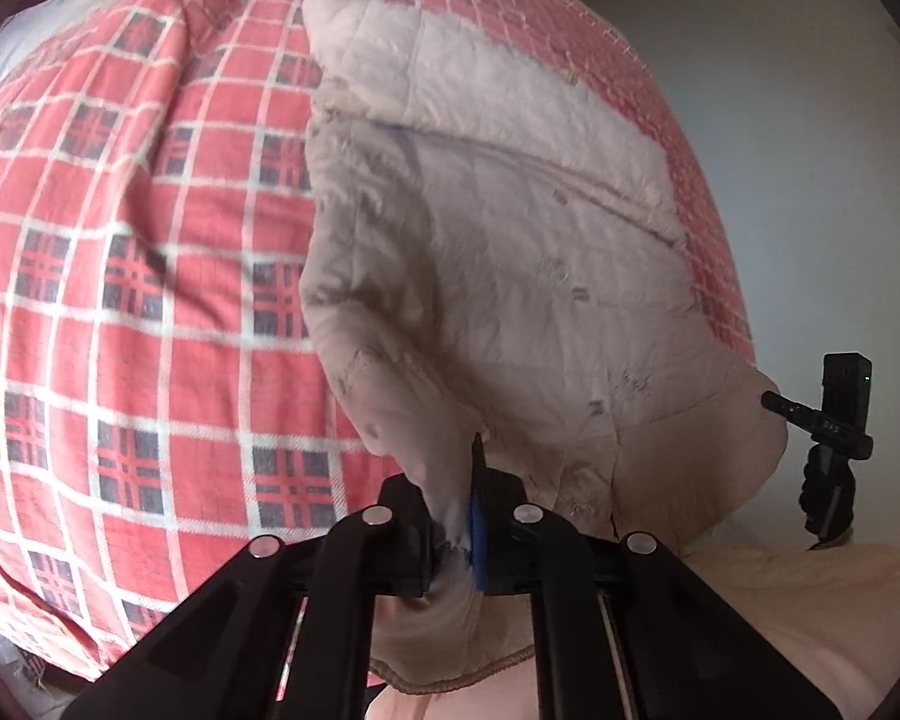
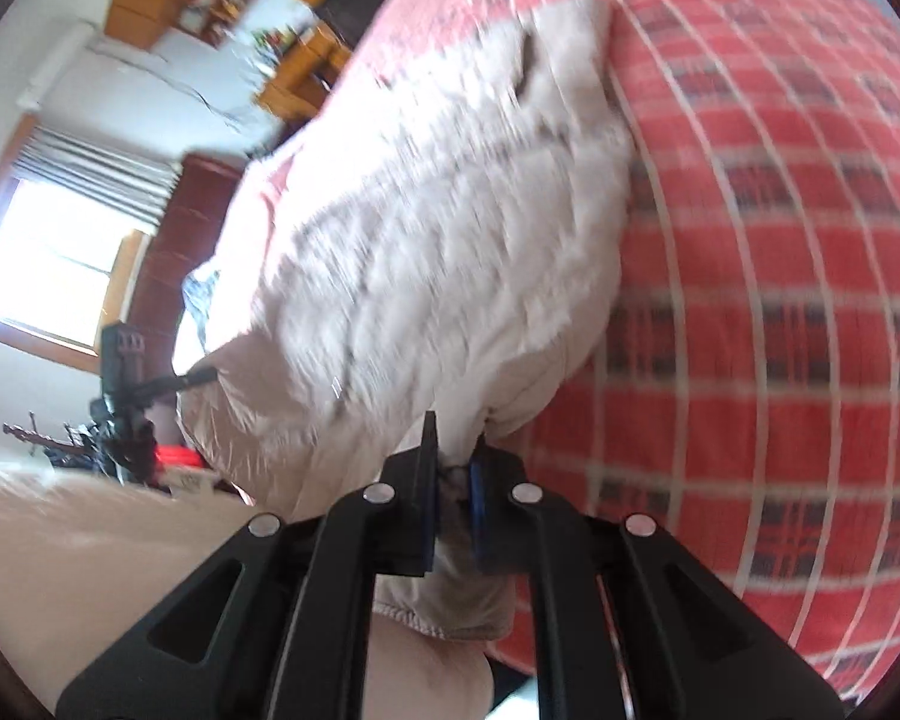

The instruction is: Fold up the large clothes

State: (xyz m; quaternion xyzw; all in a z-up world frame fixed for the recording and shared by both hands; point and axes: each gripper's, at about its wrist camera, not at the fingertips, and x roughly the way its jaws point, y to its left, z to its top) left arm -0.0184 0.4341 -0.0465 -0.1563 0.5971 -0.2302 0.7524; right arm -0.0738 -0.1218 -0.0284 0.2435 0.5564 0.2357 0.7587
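Item: pale beige quilted padded jacket (image 1: 498, 276), spread over red plaid bedspread (image 1: 126, 276). Near hem pinched by left gripper (image 1: 455, 531) and right gripper (image 2: 450, 504), jaws closed on fabric. Handling, judged: soft, bulky, light, slippery shell; grip hem corners or seams.

1. The jacket (image 1: 498, 276) lies on the bed cover (image 1: 120, 276), which spreads to its left in the left wrist view.
2. Its near edge is between both tongs, left (image 1: 453, 531) and right (image 2: 453, 501).
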